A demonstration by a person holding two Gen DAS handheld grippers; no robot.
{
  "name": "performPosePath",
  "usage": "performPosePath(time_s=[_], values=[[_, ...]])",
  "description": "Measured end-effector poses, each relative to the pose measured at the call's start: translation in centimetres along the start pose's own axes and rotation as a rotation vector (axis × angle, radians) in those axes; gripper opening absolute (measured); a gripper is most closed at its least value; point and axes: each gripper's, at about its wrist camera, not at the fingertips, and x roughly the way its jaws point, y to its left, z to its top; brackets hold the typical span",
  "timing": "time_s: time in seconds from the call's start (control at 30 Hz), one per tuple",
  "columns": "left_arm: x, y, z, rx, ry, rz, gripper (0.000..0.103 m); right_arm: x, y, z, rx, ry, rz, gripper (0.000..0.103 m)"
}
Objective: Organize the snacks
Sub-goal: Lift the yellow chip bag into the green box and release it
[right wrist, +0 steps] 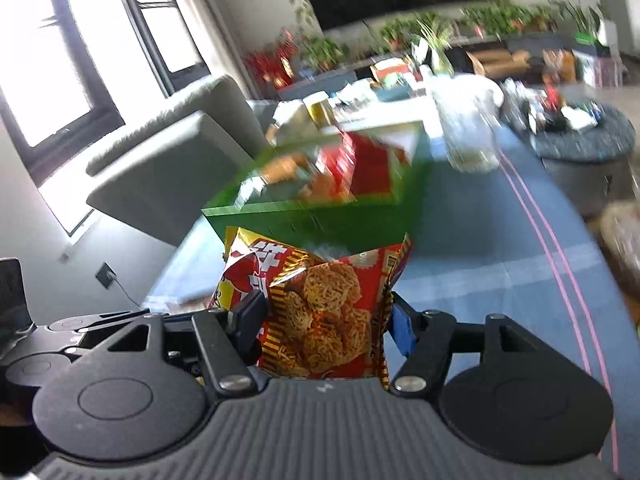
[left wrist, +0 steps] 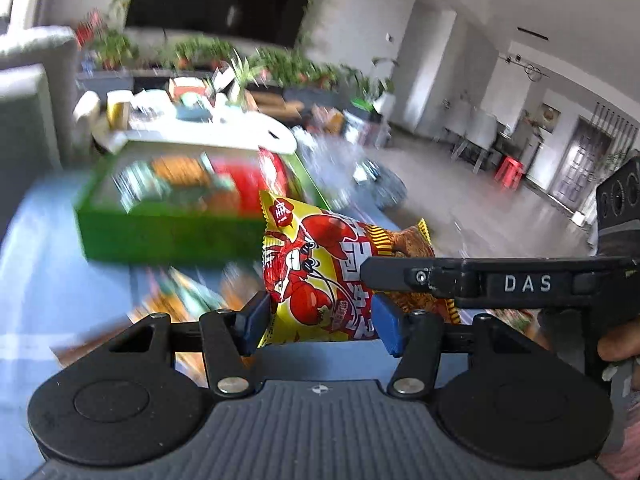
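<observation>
Snack packs are up in both claws right now, one each. Your left claw (left wrist: 318,322) is pinched in on the yellow crayfish pack (left wrist: 312,272), blue pads squeezing its lower part, and the pack stands up tall out of the jaws with its long side running away from you. Your right claw (right wrist: 326,322) is clamped on the red noodle pack (right wrist: 320,312), also standing up out of the jaws, top edge crumpled. In the left view the right claw's finger crosses in front of the crayfish pack, so the two claws are just beside each other.

What the next move hangs on: the green box (left wrist: 168,232) sits dead ahead of and below both packs on the blue bench (right wrist: 500,264), already holding a bunch of packs, though it's too blurry to say which. From the left it's ahead and slightly left; from the right it's straight in front. I'd guess both go in there, and neither hand looks clearly closer. More packs lie loose on the bench below the left claw, blurred.
</observation>
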Motion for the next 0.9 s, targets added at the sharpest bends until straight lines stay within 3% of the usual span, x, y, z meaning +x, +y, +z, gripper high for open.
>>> performPosePath(time_s=[0.3,0.57,0.9], values=[[0.7,3.6,6.1,0.041,-0.071,0.093,0.052,4.2,2.3,6.0,0.01,-0.063,0.06,0.085],[3.6,7.4,10.8,0.038,-0.089,0.108,0.053,7.8,3.3,10.7,0.018,-0.084,0.054,0.085],[7.9,10.9,12.8,0.026,-0.071,0.128,0.053,12.2,3.1,13.5,-0.006,-0.064,0.02,0.085]])
